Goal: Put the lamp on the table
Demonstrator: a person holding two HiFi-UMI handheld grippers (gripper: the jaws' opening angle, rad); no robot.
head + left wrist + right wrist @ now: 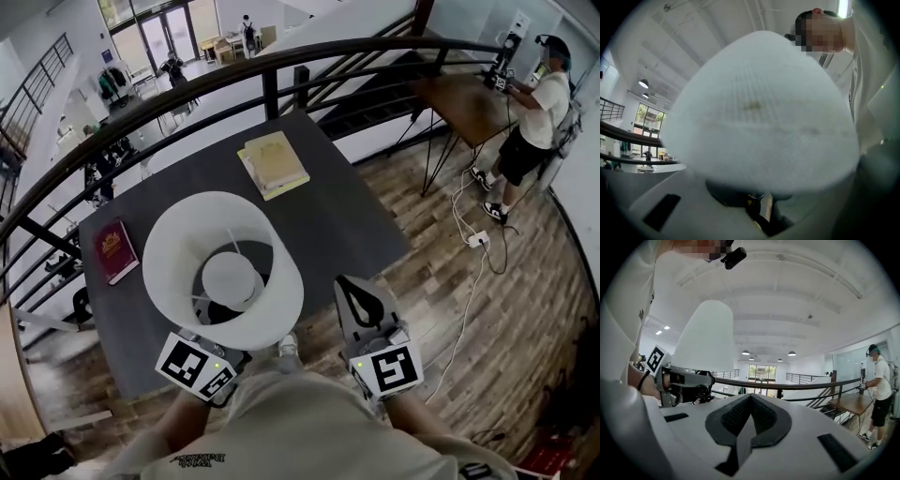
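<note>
Head view puts the lamp (225,277) right under you: a round, smooth white shade seen from above, wide at the rim and narrowing to an open ring with thin wire spokes and a pale disc at its centre. It hangs over the near half of the table (347,216), a flat, matte dark-grey rectangle. The shade hides the lamp's base, so you cannot tell whether it touches the top. In the left gripper view the shade's finely ribbed fabric fills almost everything. Beneath it, your left gripper (757,208) has its dark jaws clamped on a thin dark stem with a brass-coloured ring. Your right gripper (359,300) sits at 4 o'clock of the shade, just off the table's near edge. Its textured black pads are pressed together with nothing between them. At 1 o'clock of the shade lies a stack of tan, cloth-looking books (274,164), and at 9 o'clock a maroon book (116,250), both flat on the table. A curved black railing (272,66) runs behind the table, and the floor (506,309) is wooden planks.
</note>
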